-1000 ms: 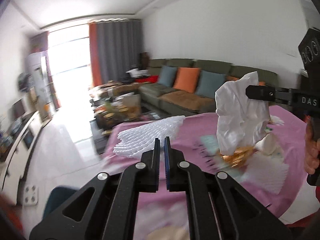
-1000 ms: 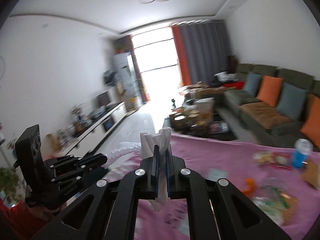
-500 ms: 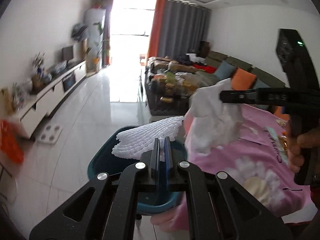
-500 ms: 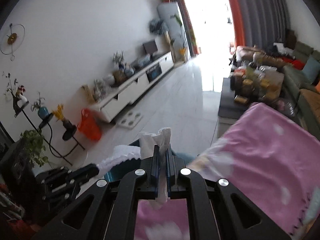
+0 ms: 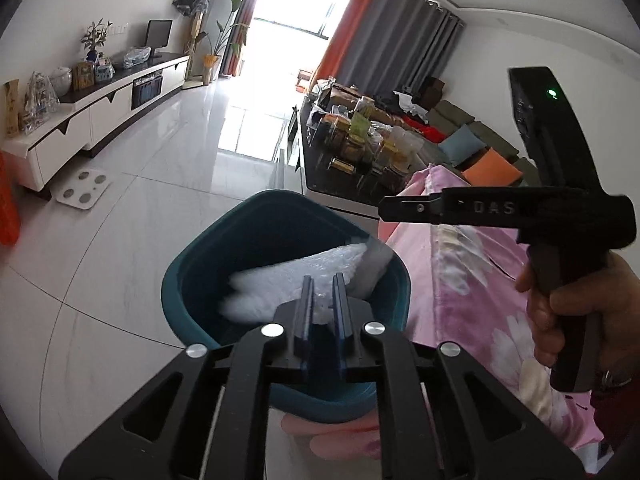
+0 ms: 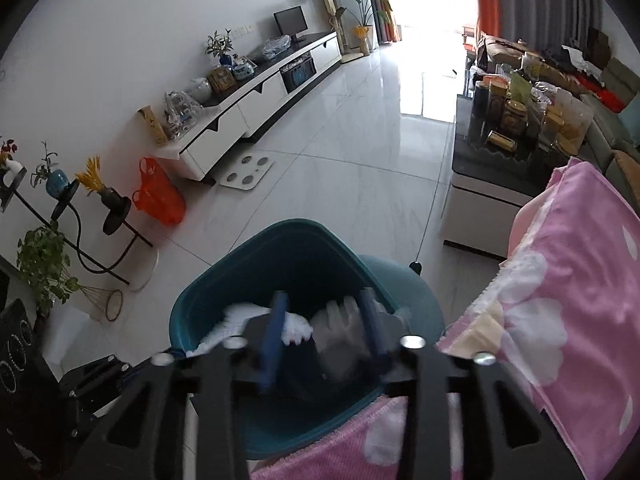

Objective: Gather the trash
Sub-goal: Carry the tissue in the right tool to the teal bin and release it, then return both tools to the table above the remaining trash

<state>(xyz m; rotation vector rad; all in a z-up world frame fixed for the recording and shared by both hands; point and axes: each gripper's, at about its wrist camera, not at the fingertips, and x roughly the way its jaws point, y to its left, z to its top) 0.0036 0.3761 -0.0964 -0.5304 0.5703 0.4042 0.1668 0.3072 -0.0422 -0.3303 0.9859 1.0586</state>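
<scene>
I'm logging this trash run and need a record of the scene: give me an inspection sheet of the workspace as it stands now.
Surface: pink flowered tablecloth on the table, beside the bin.
Job's things: teal bin on the floor; white foam wrap and crumpled white tissue inside it or dropping in, both blurred.
Clutter: jars and packets on the dark coffee table; orange bag on the floor by the TV cabinet.
Grippers: left gripper fingers slightly parted, above the bin; right gripper fingers wide apart, above the bin. Neither grips anything.
Cables: nothing seen.
Surroundings: white tiled floor, TV cabinet, sofa with cushions, plant stand.
</scene>
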